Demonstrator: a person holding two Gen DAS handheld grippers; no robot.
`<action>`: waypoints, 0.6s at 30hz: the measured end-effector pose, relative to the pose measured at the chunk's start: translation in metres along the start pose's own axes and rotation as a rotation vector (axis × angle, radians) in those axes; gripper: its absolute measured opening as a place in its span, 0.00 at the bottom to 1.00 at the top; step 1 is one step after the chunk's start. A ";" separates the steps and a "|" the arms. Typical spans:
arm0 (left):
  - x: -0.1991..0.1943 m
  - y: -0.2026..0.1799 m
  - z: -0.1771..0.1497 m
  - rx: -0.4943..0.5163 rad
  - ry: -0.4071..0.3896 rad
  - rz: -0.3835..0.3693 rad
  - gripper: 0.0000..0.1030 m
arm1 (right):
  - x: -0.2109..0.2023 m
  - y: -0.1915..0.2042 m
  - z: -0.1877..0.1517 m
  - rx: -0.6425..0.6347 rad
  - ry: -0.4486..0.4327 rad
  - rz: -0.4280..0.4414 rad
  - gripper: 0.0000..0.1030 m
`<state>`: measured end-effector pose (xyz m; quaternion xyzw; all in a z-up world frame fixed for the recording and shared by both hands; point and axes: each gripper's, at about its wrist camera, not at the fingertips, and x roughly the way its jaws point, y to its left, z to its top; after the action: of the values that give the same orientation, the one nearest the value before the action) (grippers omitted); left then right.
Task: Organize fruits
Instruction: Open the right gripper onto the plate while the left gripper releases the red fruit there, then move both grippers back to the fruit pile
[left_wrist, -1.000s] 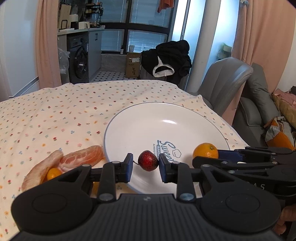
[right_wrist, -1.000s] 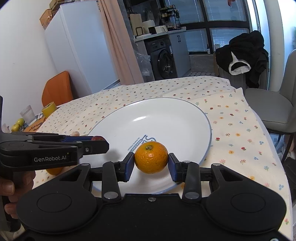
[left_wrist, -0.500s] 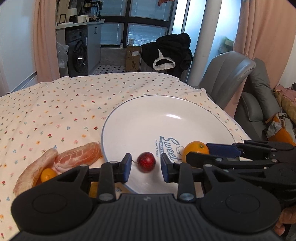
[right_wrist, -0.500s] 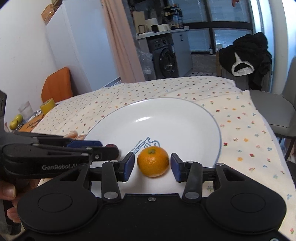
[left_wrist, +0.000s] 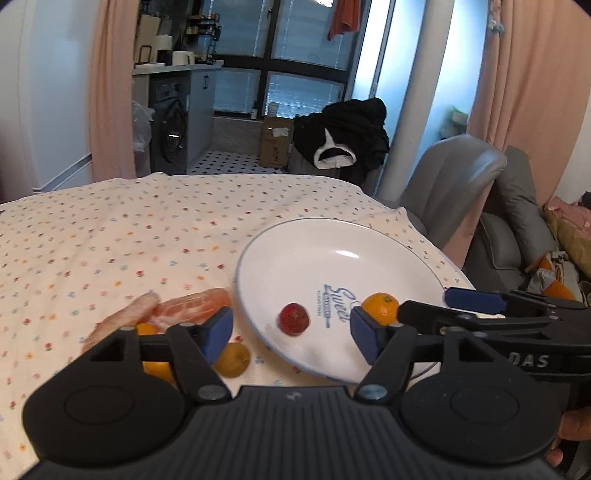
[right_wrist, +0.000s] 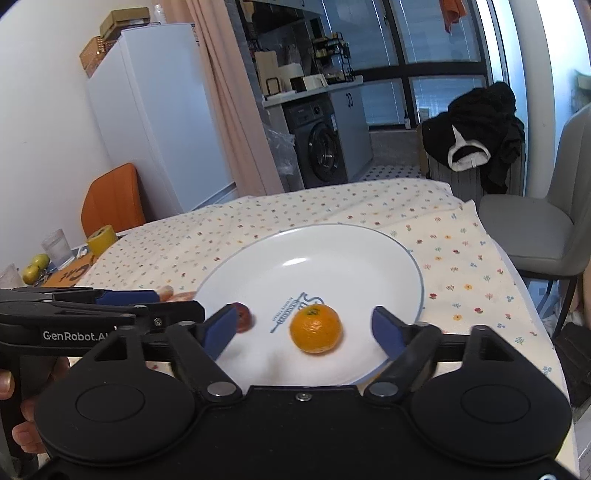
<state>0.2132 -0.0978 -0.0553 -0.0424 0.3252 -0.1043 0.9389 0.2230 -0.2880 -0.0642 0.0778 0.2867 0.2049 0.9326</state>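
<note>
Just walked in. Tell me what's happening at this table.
A person is sorting fruit onto a white plate with a handheld gripper in each hand. Both the left gripper and the right gripper are open and hold nothing. A small red fruit and an orange lie on the plate. Peeled citrus segments and a yellowish fruit wait on the floral tablecloth beside it.

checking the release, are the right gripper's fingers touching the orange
Apart. The right wrist view shows white plate on both sides of the orange, between it and the wide-spread fingers of the right gripper.
</note>
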 end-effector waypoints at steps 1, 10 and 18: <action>-0.003 0.002 0.000 -0.006 -0.002 0.010 0.70 | -0.002 0.002 0.000 0.000 -0.007 0.002 0.85; -0.038 0.025 -0.008 -0.058 -0.040 0.099 0.84 | -0.016 0.021 0.000 -0.009 -0.028 0.020 1.00; -0.065 0.046 -0.021 -0.099 -0.070 0.160 0.87 | -0.021 0.039 -0.007 -0.029 -0.023 0.039 1.00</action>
<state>0.1583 -0.0383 -0.0394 -0.0663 0.2991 -0.0114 0.9518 0.1903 -0.2614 -0.0497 0.0723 0.2713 0.2262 0.9327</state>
